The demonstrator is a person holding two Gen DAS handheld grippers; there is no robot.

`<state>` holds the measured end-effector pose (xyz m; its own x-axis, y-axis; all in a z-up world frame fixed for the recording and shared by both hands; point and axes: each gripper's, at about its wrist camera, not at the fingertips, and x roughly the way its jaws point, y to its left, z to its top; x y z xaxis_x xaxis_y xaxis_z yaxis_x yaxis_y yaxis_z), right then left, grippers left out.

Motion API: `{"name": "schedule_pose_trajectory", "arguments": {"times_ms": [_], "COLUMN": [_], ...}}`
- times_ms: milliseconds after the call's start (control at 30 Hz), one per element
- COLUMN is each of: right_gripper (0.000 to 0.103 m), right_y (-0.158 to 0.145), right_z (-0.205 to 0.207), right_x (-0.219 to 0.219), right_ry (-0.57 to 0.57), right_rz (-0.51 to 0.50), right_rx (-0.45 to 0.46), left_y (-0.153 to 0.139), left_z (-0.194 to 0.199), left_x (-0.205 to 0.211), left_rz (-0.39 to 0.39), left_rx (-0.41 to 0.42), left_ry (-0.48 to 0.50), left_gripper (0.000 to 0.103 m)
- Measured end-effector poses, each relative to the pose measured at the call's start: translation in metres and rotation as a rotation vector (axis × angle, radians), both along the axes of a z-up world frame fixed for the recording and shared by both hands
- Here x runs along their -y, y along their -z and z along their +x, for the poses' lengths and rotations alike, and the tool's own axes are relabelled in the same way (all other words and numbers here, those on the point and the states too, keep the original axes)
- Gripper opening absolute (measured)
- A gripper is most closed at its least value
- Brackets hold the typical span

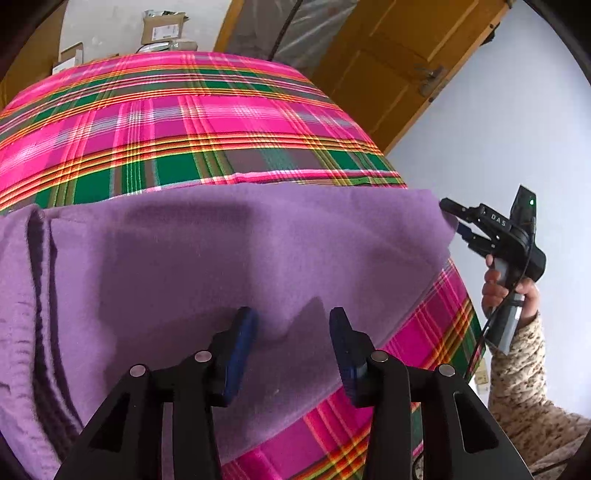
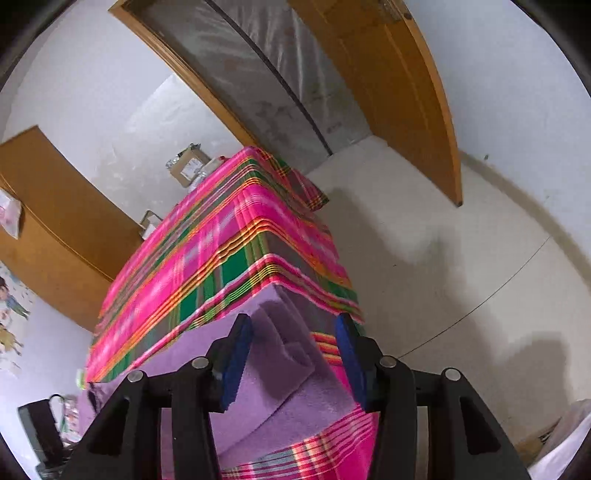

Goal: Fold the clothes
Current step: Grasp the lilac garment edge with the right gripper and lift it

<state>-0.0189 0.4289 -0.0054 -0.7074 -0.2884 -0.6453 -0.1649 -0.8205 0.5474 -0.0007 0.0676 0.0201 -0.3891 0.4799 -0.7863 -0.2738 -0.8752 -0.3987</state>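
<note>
The soft, limp purple sweater is best pinched at its corners; nothing is gripped by the open left gripper or right gripper.

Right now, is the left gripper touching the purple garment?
Cannot tell. Left wrist view: left gripper is open over the purple garment, a small fabric fold between its fingers; pad contact unclear.

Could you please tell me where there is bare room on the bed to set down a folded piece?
The plaid blanket lies bare beyond the purple garment, up to the cardboard boxes. A narrow plaid strip also shows along the garment's right edge. The near end is crowded with purple cloth.
</note>
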Motion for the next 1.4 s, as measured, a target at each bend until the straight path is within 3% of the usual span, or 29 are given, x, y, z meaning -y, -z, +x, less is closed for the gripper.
{"name": "schedule_pose_trajectory", "arguments": {"times_ms": [100,233,367,533,833,1000,1133,1400], "right_gripper": [0.017,0.004,0.004,0.004,0.004,0.011,0.03,0.03], "right_y": [-0.002,-0.014,-0.033,-0.041,-0.003,-0.012,-0.024,-0.004], "right_z": [0.001,0.016,0.04,0.07,0.088,0.085,0.066,0.023], "right_x": [0.002,0.01,0.022,0.029,0.032,0.022,0.011,0.024], "right_ry": [-0.029,-0.066,-0.116,-0.179,-0.263,-0.253,-0.213,-0.278], "right_rz": [-0.014,0.017,0.088,0.123,0.101,0.09,0.078,0.045], "right_rx": [-0.023,-0.089,-0.185,-0.229,-0.103,-0.113,-0.135,0.005], "left_y": [0.001,0.001,0.001,0.001,0.001,0.001,0.002,0.004], "left_z": [-0.004,-0.005,-0.005,-0.005,0.0,-0.001,-0.003,-0.005], "left_x": [-0.004,-0.006,-0.008,-0.01,-0.009,-0.011,-0.012,-0.011], "left_rz": [-0.003,-0.013,-0.018,-0.017,0.002,-0.003,-0.002,0.007], "left_rx": [0.001,-0.003,-0.003,0.0,0.006,0.004,0.005,0.008], "left_ry": [-0.008,-0.015,-0.025,-0.035,-0.037,-0.032,-0.031,-0.03], "left_gripper": [0.044,0.044,0.044,0.044,0.044,0.044,0.044,0.044]}}
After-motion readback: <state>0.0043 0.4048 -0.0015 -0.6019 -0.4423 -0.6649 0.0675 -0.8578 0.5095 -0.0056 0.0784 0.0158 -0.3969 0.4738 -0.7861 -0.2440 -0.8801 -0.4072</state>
